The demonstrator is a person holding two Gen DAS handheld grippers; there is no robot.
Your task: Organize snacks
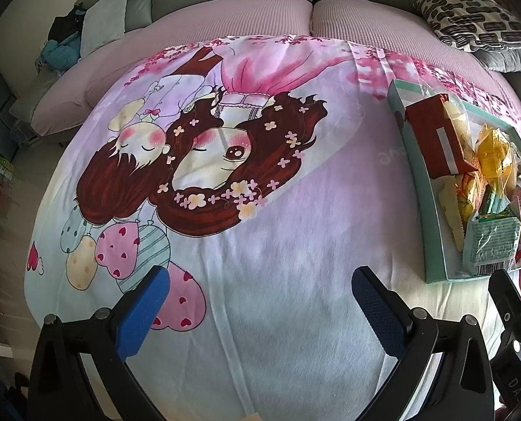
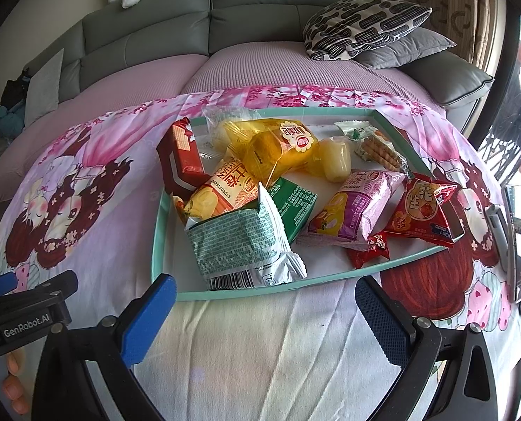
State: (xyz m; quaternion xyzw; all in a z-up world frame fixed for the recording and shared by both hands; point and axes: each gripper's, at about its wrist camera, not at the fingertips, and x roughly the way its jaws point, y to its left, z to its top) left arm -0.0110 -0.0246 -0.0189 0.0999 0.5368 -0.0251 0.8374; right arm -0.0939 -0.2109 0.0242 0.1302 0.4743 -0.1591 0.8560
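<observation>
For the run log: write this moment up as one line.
left gripper: open, empty, over blanket | right gripper: open, empty, facing tray | snacks: piled in tray, green-white packet nearest

Cartoon-print cloth [image 1: 225,210] seen past spread fingers [image 1: 148,312]

A teal tray [image 1: 421,189] heaped with snack packets [image 1: 488,245] is seen at the right.
</observation>
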